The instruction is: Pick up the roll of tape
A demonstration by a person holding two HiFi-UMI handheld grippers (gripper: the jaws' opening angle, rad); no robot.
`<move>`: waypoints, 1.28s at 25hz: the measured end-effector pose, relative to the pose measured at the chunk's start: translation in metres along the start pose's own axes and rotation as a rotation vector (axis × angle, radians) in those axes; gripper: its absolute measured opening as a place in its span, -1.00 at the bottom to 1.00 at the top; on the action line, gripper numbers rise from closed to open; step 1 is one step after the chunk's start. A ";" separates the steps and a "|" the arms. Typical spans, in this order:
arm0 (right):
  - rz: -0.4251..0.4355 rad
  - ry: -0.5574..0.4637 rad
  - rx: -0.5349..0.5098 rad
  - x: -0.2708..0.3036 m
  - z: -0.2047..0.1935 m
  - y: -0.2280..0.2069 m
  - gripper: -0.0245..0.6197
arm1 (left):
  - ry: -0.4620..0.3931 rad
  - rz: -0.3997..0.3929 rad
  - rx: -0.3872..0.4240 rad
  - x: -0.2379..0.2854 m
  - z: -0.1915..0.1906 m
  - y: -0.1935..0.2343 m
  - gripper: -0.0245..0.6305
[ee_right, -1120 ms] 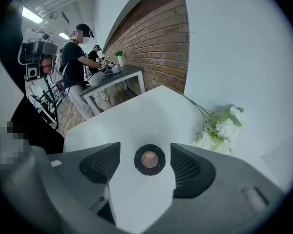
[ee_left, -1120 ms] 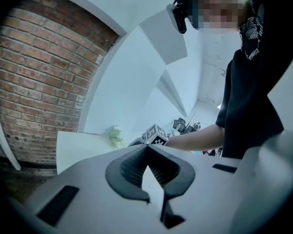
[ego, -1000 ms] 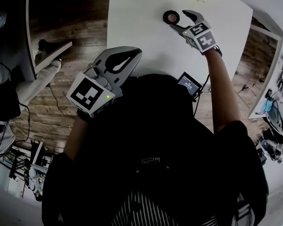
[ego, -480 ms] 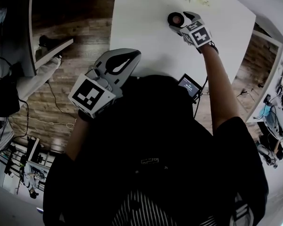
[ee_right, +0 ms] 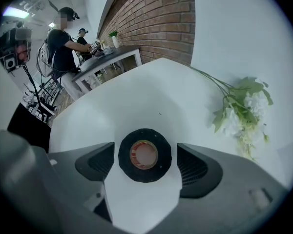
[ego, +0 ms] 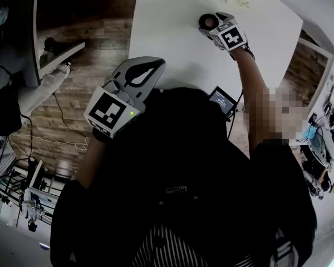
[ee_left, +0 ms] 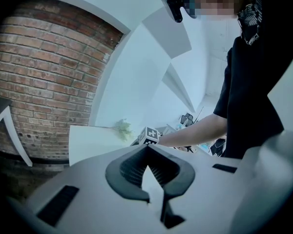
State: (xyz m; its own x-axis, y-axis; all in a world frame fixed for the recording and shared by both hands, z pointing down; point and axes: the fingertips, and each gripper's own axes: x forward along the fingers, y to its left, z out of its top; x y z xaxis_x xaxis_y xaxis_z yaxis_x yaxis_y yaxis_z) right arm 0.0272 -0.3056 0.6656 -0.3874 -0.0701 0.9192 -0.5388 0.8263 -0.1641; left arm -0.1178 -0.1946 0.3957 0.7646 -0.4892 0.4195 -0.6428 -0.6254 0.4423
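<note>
White desk (ego: 167,49) fills the upper middle of the head view, with wooden floor (ego: 83,32) to its left; a brick wall (ee_right: 151,23) stands behind it in the right gripper view. On it the roll of tape (ee_right: 144,155), black with a reddish core, lies flat near the far edge, at the top of the head view. The right tongs (ee_right: 145,165) point steeply down so that the roll sits centred between the jaws. These are opening wide, bare desk showing on each side of the roll, so nothing is gripped: a straddle made ready for closing, I judge. The left tongs (ee_left: 147,152) hang at the desk's near edge, tips together on nothing, likely just kept clear. A flower sprig (ee_right: 241,113) lies right of the roll, apart from it.

In the head view the right tongs' marker cube (ego: 231,38) covers part of the roll, and whether the tips touch the desk cannot be told. The person's dark torso (ego: 183,177) hides the near desk edge and part of a small lit screen (ego: 222,100).
</note>
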 end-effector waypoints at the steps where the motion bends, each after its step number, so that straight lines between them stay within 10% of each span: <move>1: -0.001 0.012 -0.007 0.002 -0.001 0.000 0.28 | -0.002 0.000 -0.004 0.000 -0.001 0.000 -0.91; 32: -0.060 0.045 -0.011 0.001 -0.003 -0.012 0.10 | -0.005 -0.017 0.040 -0.005 0.004 -0.020 -0.91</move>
State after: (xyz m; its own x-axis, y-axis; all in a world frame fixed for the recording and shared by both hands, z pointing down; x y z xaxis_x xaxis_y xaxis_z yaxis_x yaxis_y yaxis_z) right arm 0.0354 -0.3134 0.6693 -0.3201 -0.0950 0.9426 -0.5520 0.8274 -0.1040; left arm -0.1086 -0.1818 0.3818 0.7758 -0.4814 0.4080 -0.6274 -0.6577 0.4169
